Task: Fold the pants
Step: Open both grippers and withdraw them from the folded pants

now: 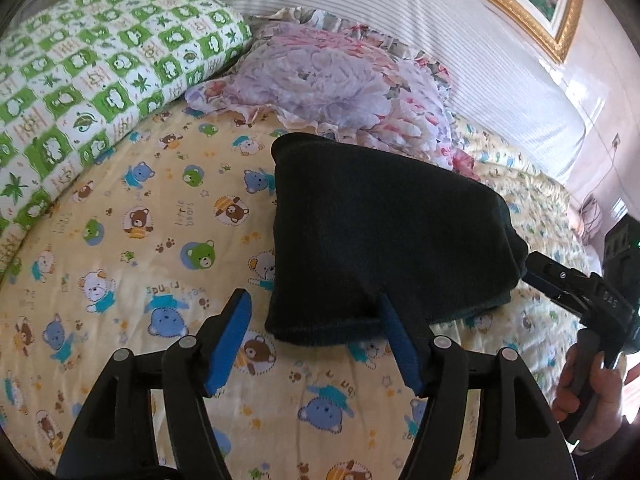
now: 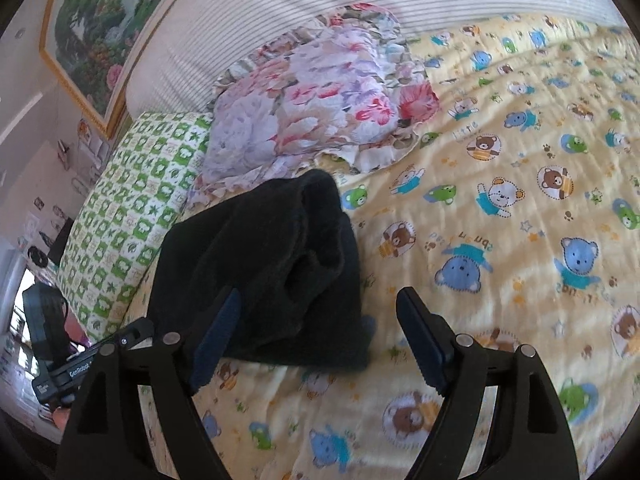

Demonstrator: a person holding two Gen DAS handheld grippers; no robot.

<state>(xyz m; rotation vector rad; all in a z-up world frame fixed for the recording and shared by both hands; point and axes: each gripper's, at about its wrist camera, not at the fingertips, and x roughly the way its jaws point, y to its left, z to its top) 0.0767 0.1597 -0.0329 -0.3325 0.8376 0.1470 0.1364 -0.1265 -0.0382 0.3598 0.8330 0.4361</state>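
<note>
Item: dark pants [image 1: 384, 248], already gathered into a compact folded bundle, lying on the bed's yellow bear-print quilt [image 1: 140, 240] just short of the floral pillow [image 1: 340, 92], with the green checked pillow [image 1: 92, 60] off to one side. Your left gripper [image 1: 316, 344] has its jaws spread wide; its right-hand pad sits at the near hem of the bundle, touching or just under it, while the other pad stands clear over the quilt. Your right gripper [image 2: 318, 340] is likewise spread, nothing held, one pad against the bundle's near edge and the other well apart over bare quilt. Condition: the fold looks nearly done, though the top layer is humped and rumpled rather than flat in the right wrist view. Risks: if you pull the left gripper away with the hem caught on that pad, you may drag the lower layer out and open the fold; a one-sided press could slide the soft bundle across the quilt; and closing low could pinch the quilt along with the cloth.
</note>
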